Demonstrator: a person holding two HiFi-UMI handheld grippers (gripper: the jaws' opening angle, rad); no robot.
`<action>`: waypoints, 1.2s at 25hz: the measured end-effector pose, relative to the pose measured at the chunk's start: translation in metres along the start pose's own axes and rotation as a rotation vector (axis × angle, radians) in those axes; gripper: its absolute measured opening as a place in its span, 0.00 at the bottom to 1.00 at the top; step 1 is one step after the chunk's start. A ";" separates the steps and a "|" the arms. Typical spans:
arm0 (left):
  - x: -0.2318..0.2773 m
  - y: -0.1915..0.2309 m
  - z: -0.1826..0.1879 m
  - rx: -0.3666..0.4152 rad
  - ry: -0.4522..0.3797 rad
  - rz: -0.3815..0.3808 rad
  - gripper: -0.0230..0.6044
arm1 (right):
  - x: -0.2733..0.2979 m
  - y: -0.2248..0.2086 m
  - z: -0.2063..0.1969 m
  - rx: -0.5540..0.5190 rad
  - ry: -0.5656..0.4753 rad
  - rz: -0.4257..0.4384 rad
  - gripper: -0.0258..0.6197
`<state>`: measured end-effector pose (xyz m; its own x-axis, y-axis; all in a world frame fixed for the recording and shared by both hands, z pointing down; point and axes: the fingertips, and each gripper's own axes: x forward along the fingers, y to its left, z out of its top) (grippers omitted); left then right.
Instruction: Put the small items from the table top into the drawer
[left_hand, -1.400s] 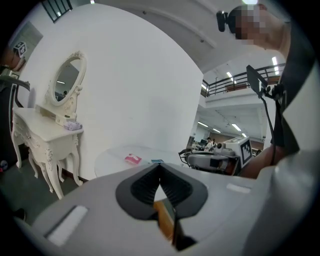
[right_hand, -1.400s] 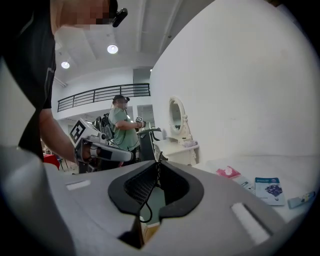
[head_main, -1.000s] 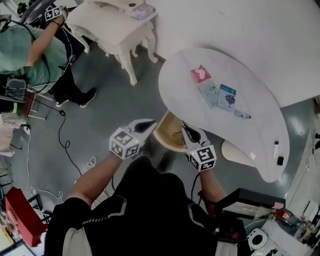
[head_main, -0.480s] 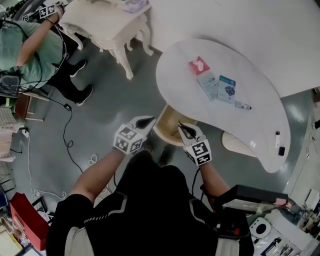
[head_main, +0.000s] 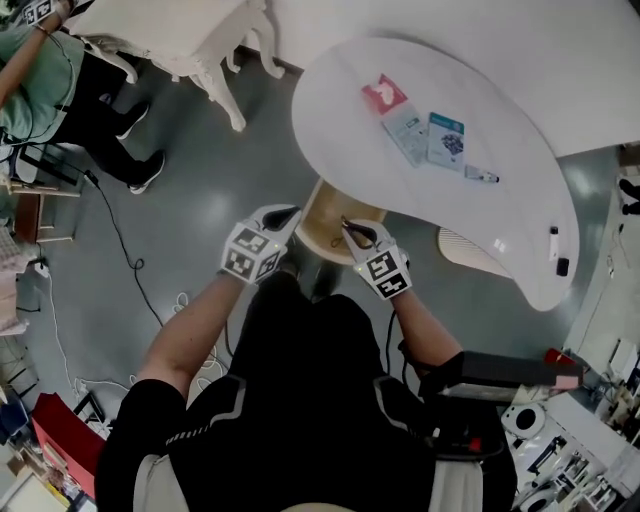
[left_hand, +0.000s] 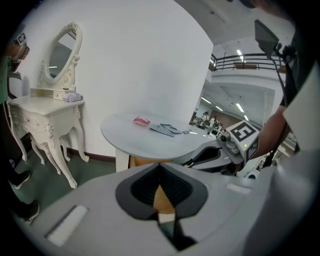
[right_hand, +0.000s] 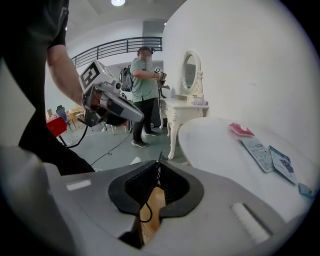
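Observation:
Several small items lie on the white rounded table: a red packet, two printed cards, a small tube, a pen and a black bit. Under its near edge stands a wooden drawer unit. My left gripper is shut and empty, just left of that unit. My right gripper hangs over the unit with its tips together. A thin black cord loops in its gap; whether it is pinched I cannot tell.
An ornate white dressing table with an oval mirror stands to the left. A person in a green shirt is beside it. Cables trail on the grey floor. A ribbed white object sits under the table's right side.
Both grippers have sunk and drawn closer to the wooden unit under the table edge. Their jaws look the same. The items on the table have not moved.

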<state>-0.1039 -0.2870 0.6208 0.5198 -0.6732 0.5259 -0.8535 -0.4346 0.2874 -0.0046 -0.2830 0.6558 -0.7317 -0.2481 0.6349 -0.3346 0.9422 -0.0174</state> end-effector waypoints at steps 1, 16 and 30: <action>0.002 0.002 -0.002 -0.004 0.007 0.002 0.04 | 0.003 0.000 -0.004 -0.002 0.014 0.004 0.08; 0.037 0.024 -0.019 -0.014 0.089 -0.045 0.04 | 0.061 -0.013 -0.052 -0.003 0.190 0.062 0.08; 0.065 0.033 -0.032 -0.022 0.151 -0.070 0.04 | 0.110 -0.019 -0.090 -0.027 0.309 0.133 0.08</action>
<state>-0.1000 -0.3261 0.6896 0.5681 -0.5436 0.6179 -0.8170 -0.4626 0.3442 -0.0254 -0.3076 0.7951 -0.5514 -0.0466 0.8329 -0.2293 0.9684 -0.0976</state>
